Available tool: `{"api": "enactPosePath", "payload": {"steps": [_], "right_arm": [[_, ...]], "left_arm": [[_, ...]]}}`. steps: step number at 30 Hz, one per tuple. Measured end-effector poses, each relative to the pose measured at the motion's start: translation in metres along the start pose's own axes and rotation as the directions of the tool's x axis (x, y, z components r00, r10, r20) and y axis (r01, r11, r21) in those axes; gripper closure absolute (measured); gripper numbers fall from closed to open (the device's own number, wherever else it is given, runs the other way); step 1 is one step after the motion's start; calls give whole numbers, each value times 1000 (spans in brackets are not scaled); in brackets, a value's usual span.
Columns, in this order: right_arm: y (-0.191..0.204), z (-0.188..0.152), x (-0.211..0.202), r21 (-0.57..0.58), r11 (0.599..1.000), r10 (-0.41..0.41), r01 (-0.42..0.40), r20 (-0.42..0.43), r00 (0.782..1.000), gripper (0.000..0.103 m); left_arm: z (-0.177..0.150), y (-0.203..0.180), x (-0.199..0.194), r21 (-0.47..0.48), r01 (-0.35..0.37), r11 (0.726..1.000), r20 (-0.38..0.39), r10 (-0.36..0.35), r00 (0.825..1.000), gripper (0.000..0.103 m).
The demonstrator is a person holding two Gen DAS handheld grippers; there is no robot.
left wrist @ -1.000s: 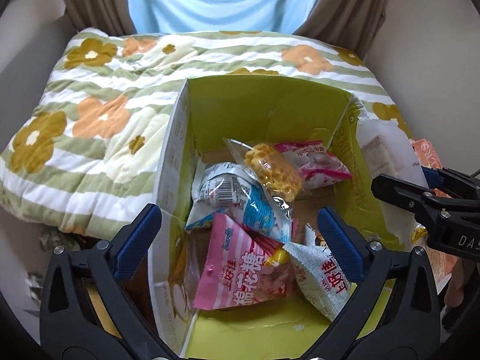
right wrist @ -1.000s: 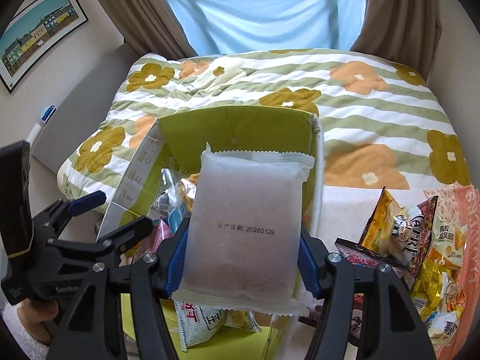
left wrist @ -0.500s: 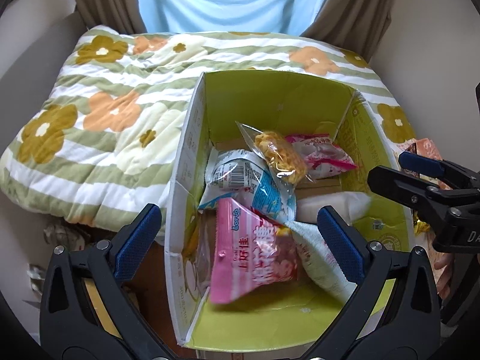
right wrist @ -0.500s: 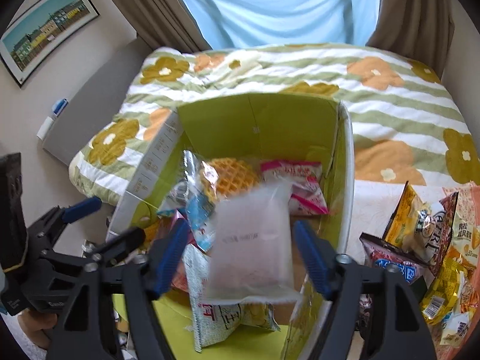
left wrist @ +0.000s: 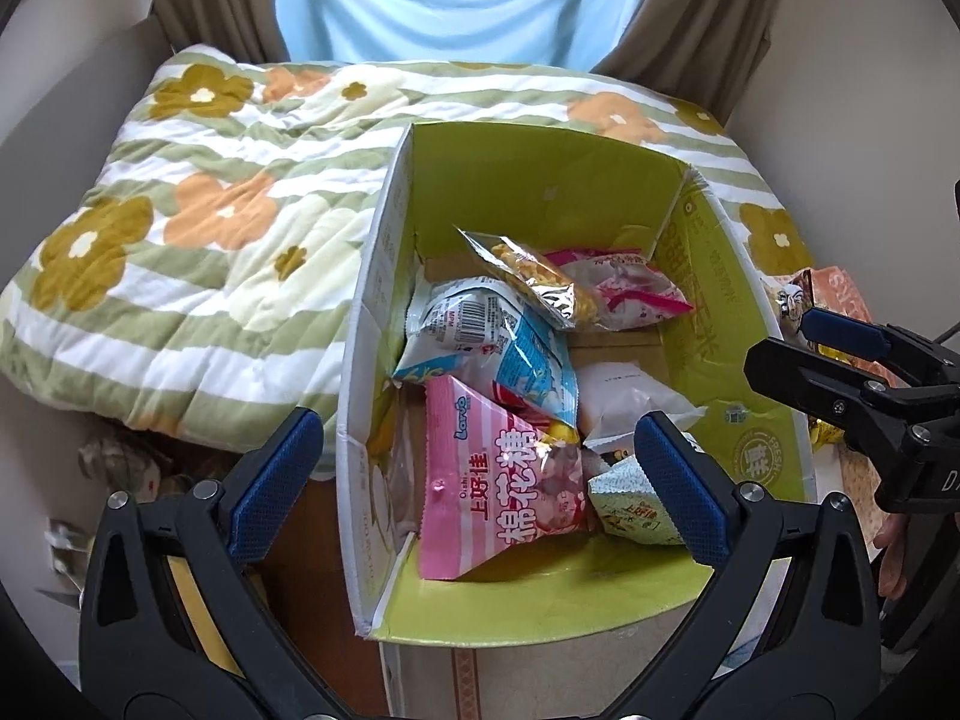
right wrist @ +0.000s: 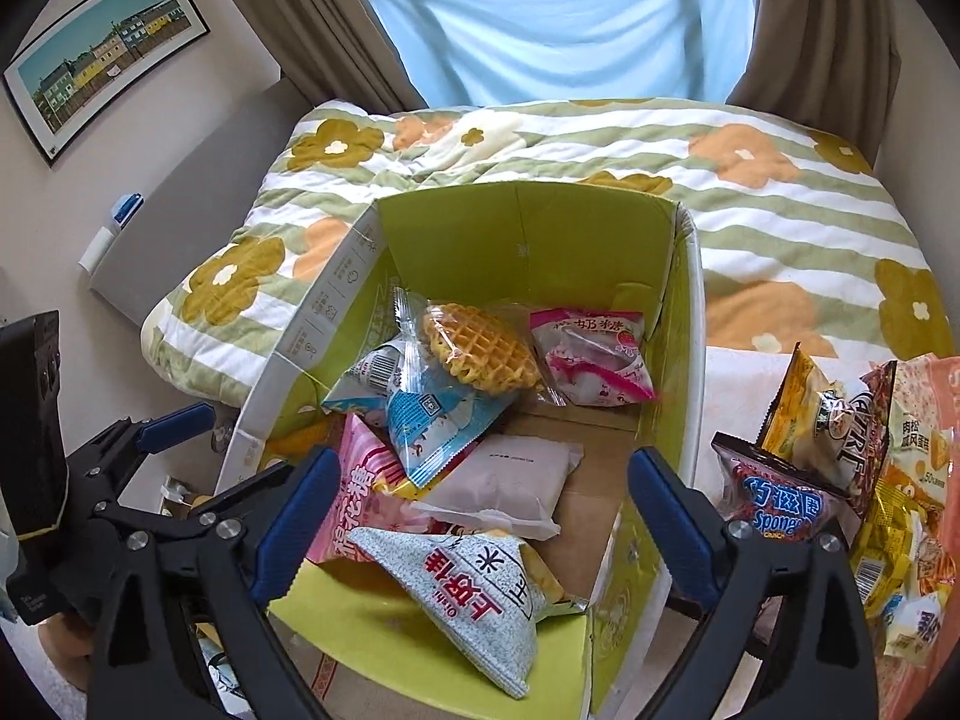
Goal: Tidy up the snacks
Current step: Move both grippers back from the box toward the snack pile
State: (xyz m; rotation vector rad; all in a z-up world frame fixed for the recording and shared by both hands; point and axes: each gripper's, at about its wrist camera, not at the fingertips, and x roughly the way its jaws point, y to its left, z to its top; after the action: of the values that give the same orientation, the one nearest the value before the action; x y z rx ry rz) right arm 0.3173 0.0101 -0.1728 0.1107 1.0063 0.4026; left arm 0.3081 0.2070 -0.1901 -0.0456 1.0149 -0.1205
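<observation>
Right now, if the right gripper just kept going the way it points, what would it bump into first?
Probably the white frosted packet lying in the green box; the right gripper, jaws opening and empty, aims down at it, though depth is unclear.

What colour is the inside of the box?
Yellow-green inside the box, with a bare brown cardboard floor; the right wrist view shows it best.

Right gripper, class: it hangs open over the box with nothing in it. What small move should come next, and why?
Probably swing the right gripper, whose jaws are opening with nothing between them, right toward the loose packets beside the box. The white packet already lies inside the box, while several snacks are outside on the bed, so one of those seems the next to fetch.
</observation>
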Motion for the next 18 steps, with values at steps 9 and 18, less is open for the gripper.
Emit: {"api": "enactPosePath", "payload": {"steps": [9,18], "right_arm": [[5,-10,-30,6,999,-39,38,58,998,7],[-31,-19,-74,78,994,-91,82,114,989,7]], "left_arm": [[-1,-10,-21,21,68,997,54,-69,996,0],[5,-67,-37,90,133,987,104,-142,984,0]]}}
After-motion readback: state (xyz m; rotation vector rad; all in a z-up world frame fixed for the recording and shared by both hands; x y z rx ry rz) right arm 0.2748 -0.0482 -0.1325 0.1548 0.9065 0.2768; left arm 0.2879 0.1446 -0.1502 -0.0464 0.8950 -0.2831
